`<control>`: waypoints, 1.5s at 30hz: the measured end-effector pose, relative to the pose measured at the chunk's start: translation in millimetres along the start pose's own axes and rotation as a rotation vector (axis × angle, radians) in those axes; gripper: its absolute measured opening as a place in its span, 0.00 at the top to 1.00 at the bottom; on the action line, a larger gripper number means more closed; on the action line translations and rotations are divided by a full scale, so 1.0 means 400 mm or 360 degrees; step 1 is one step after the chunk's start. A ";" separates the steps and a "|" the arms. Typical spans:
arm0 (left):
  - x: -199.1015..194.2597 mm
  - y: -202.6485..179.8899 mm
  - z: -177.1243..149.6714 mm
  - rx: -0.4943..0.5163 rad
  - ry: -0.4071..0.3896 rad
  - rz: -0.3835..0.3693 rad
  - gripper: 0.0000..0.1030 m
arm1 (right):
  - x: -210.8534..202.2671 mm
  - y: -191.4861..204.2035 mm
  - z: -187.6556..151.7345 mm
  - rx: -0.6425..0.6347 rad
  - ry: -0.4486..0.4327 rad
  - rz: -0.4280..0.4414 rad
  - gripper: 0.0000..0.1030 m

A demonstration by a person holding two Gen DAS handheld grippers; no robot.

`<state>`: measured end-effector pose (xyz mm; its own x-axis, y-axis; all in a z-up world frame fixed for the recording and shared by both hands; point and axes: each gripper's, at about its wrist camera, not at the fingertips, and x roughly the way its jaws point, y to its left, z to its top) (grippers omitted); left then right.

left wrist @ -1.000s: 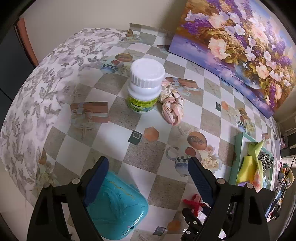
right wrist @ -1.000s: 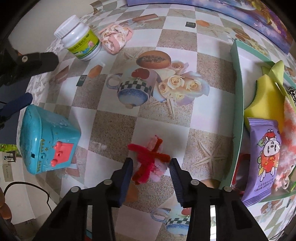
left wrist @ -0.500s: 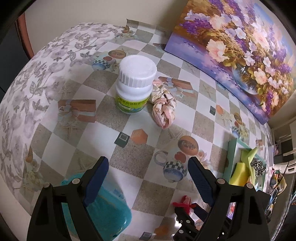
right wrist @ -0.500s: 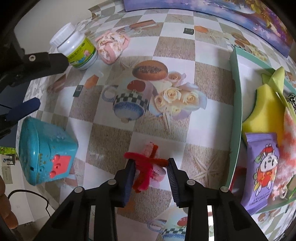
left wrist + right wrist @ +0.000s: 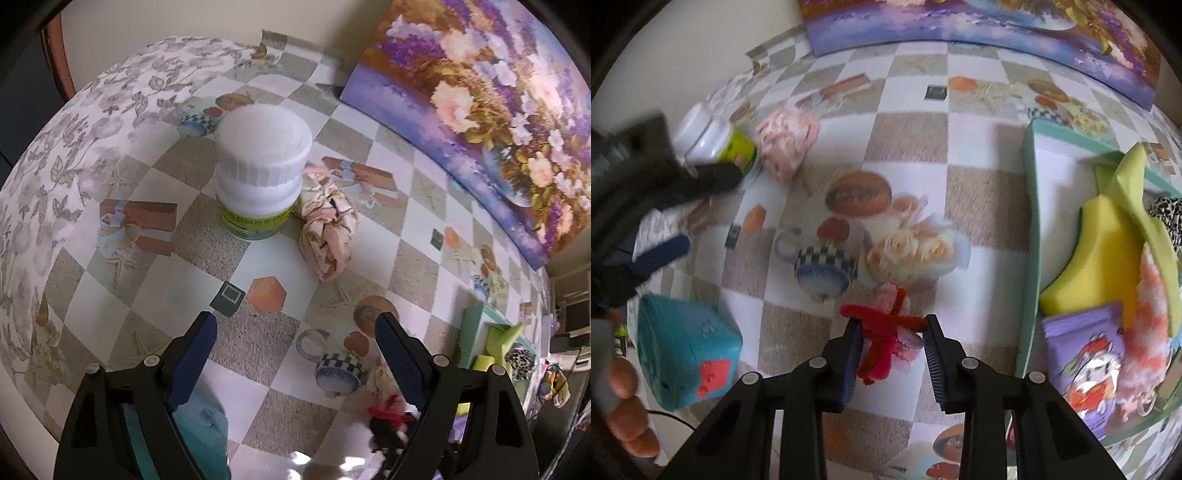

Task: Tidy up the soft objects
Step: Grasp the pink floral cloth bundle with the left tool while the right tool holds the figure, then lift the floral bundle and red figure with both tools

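My right gripper [image 5: 892, 328] is shut on a fuzzy red and pink pipe-cleaner toy [image 5: 879, 317], which hangs between its blue pads over the printed tablecloth. To its right stands a green tray [image 5: 1030, 229] with a yellow sponge [image 5: 1097, 258], a purple snack packet [image 5: 1086, 362] and other soft items. My left gripper [image 5: 295, 325] is open and empty above the table. Beyond it stands a white bottle [image 5: 262, 166], with a crumpled pink floral cloth [image 5: 328, 225] touching its right side.
A teal plastic toy box [image 5: 683, 347] lies near the table's left front, under the left gripper's near finger [image 5: 192, 354]. A flower painting [image 5: 480, 110] leans along the back. A person's fingers [image 5: 624, 413] show at the lower left.
The right gripper closed on the pipe-cleaner toy and carried it toward the printed cup. The left gripper moved nearer the white bottle, leaving the teal box behind it, still open.
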<state>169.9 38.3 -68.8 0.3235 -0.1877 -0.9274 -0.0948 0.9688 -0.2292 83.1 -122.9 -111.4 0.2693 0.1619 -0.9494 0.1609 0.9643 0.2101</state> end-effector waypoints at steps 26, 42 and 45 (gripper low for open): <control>0.167 -0.066 0.088 -0.0066 -0.0078 0.0003 0.57 | -0.028 -0.056 0.096 0.0067 -0.0169 0.0009 0.66; 0.131 -0.053 0.060 -0.0099 -0.0090 -0.0102 0.88 | -0.056 -0.060 0.090 0.0047 -0.0187 -0.0013 0.66; 0.118 -0.057 0.045 -0.0098 -0.0073 -0.0126 0.88 | -0.079 -0.063 0.082 0.0047 -0.0210 -0.0012 0.66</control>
<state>204.3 10.3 -102.0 0.3752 -0.2544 -0.8914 -0.1246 0.9390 -0.3204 101.7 -159.2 -79.2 0.3903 0.1235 -0.9124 0.1910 0.9586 0.2115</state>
